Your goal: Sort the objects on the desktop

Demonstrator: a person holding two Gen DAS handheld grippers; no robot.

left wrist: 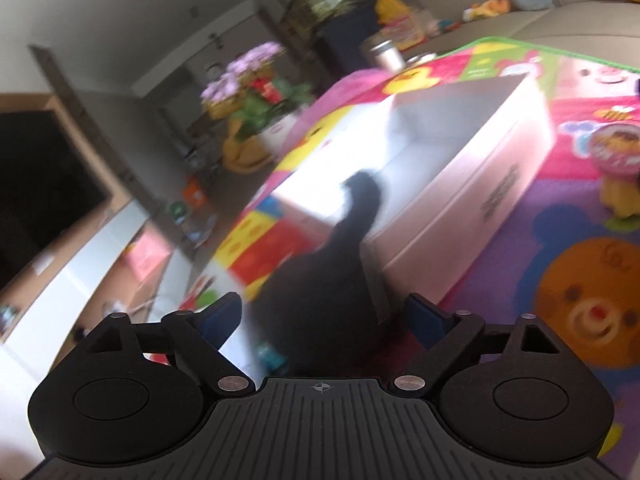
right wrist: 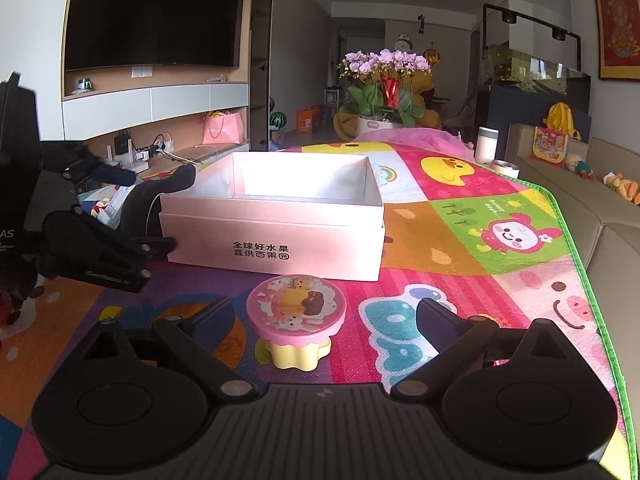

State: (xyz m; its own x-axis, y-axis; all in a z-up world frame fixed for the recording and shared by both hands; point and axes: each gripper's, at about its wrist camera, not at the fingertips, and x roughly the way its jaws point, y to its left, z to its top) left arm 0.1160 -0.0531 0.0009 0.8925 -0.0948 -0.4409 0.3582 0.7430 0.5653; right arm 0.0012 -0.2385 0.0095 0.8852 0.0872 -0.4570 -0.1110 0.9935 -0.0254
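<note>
A pink open box point(right wrist: 276, 236) stands on the colourful play mat; it also shows in the blurred left wrist view point(left wrist: 460, 168). My left gripper point(left wrist: 324, 316) holds a black curved object point(left wrist: 340, 280) between its blue-padded fingers, just left of the box; the right wrist view shows this gripper point(right wrist: 104, 208) and the black object point(right wrist: 160, 196) at the box's left wall. My right gripper point(right wrist: 324, 320) is open, low over the mat, with a pink and yellow toy point(right wrist: 296, 320) between its fingers, not gripped. The toy also shows in the left wrist view point(left wrist: 616, 152).
The mat's green edge point(right wrist: 592, 280) runs along the right, beside a beige sofa point(right wrist: 612, 216). A white cup point(right wrist: 486, 144) and a small metal tin point(right wrist: 505, 168) stand at the mat's far end. An orchid pot point(right wrist: 380, 92) and a TV wall stand beyond.
</note>
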